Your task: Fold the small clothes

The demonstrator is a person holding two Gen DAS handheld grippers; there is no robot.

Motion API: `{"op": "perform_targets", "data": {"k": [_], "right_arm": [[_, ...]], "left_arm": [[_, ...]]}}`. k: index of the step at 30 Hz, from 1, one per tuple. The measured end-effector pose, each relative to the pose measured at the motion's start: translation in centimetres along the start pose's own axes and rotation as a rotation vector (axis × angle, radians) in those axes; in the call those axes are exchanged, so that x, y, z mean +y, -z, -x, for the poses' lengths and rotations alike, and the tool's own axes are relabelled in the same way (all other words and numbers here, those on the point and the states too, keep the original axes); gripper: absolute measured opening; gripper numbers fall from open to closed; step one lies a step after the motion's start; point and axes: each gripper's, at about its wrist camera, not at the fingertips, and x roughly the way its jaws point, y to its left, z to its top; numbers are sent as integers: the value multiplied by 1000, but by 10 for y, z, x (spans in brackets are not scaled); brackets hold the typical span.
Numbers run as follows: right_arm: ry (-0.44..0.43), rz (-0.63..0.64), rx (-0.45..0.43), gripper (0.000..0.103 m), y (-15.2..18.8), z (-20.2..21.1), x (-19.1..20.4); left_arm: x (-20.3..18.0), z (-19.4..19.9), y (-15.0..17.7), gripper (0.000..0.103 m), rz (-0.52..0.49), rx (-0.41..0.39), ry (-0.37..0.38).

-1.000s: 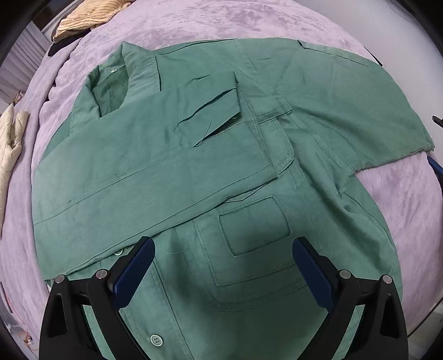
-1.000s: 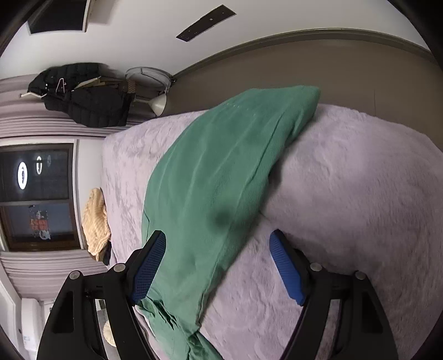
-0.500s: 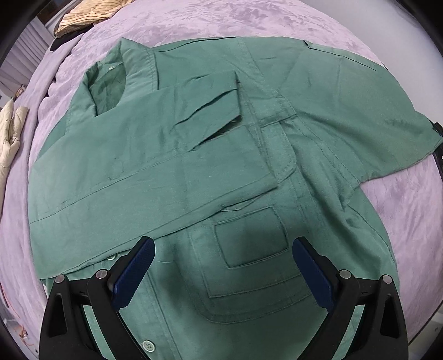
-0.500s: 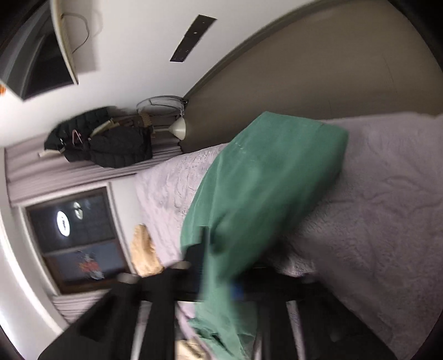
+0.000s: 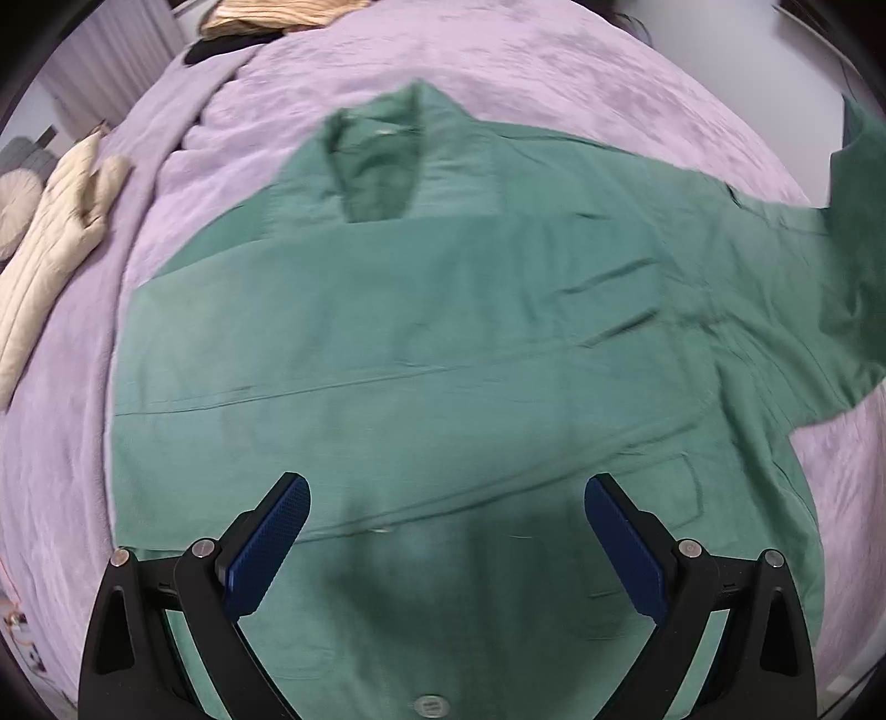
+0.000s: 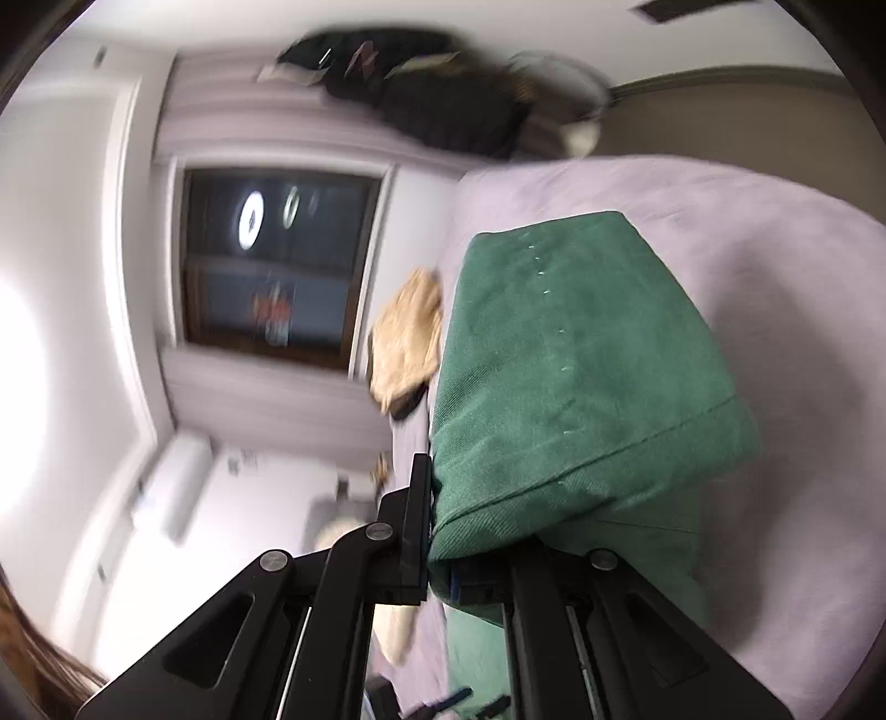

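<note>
- On the bed [image 5: 498, 72], under a lilac cover, a green shirt [image 5: 443, 343] lies spread out, collar [image 5: 376, 166] toward the far side, one sleeve folded across the chest.
- Left gripper [image 5: 446, 531] hangs above the shirt's lower front, pointing steeply down; jaws wide apart, nothing between the blue pads [image 5: 266, 548].
- Against a second ago: the left view has slid sideways over the shirt. The chest pocket [image 5: 664, 498], then centred between the fingers, now sits by the right-hand finger. Picture is smeared with motion.
- Right gripper [image 6: 437, 526] is clenched on the hem of the other sleeve [image 6: 581, 376]; cloth bunches between the closed jaws and drapes over them.
- A second ago those jaws stood wide open with the sleeve lying flat on the bed between them; half a second ago they had already closed on it.
- Sleeve is now lifted off the bed; in the left view its end [image 5: 858, 232] stands up at the right edge, where before it lay flat.
- Right view has rolled and swung: the window [image 6: 277, 266] now fills the middle left, and the dark coats [image 6: 432, 94] show blurred at the top.
- Tan garment [image 5: 277, 16] lies at the far edge of the bed; a cream one [image 5: 50, 249] lies off to the left.
- Strand of the person's hair [image 6: 33, 664] shows at the lower left of the right view.
</note>
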Motion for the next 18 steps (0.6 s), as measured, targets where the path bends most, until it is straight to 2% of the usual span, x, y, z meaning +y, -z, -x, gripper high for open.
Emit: {"op": "perform_targets", "data": {"k": [4, 7, 10, 11, 13, 15, 16, 17, 18], "right_arm": [[126, 255, 248, 5, 56, -100, 49], [233, 361, 418, 5, 113, -170, 49], [326, 365, 561, 5, 170, -225, 20], [369, 340, 598, 9, 183, -241, 8], [452, 288, 615, 11, 204, -247, -9], [460, 225, 600, 33, 210, -239, -17], [436, 194, 580, 55, 208, -234, -18], [437, 181, 550, 64, 204, -228, -16], [458, 184, 513, 64, 202, -221, -14]], "left_arm": [[42, -1, 7, 100, 85, -12, -28], [65, -2, 19, 100, 147, -3, -52], [96, -6, 32, 100, 216, 11, -61], [105, -7, 37, 100, 232, 14, -66], [122, -7, 47, 100, 262, 22, -71], [136, -9, 55, 100, 286, 29, -73], [143, -11, 58, 100, 297, 33, -72], [150, -13, 61, 100, 309, 37, -70], [156, -15, 63, 100, 321, 40, -69]]}}
